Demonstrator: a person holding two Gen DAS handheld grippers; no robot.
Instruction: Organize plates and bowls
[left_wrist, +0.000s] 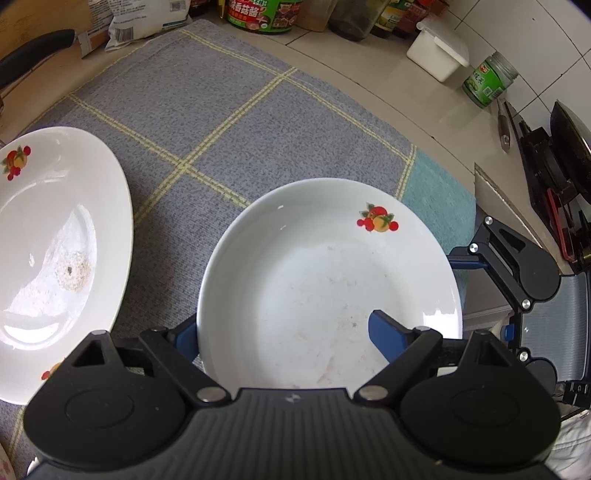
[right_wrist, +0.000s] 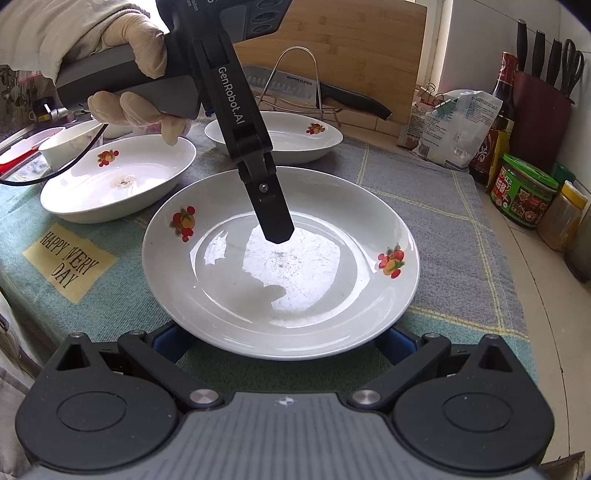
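Note:
A white plate with fruit prints (left_wrist: 332, 266) (right_wrist: 280, 266) lies on the checked cloth (left_wrist: 221, 110). My left gripper (left_wrist: 284, 332) is shut on its rim, one blue finger (left_wrist: 388, 334) inside the plate and the other (left_wrist: 186, 338) outside under the edge. From the right wrist view, one of its black fingers (right_wrist: 273, 218) rests in the plate's bowl. My right gripper (right_wrist: 282, 345) stands open at the opposite rim, with its blue fingers (right_wrist: 393, 341) spread wide and their tips hidden under the edge. Another fruit-print plate (left_wrist: 55, 240) lies to the left.
Two more white dishes (right_wrist: 118, 181) (right_wrist: 280, 136) and a small bowl (right_wrist: 70, 146) sit further back on the cloth. A knife on a wire rack (right_wrist: 332, 94), a cutting board, jars (right_wrist: 522, 195), a knife block and a white container (left_wrist: 439, 51) line the counter edges.

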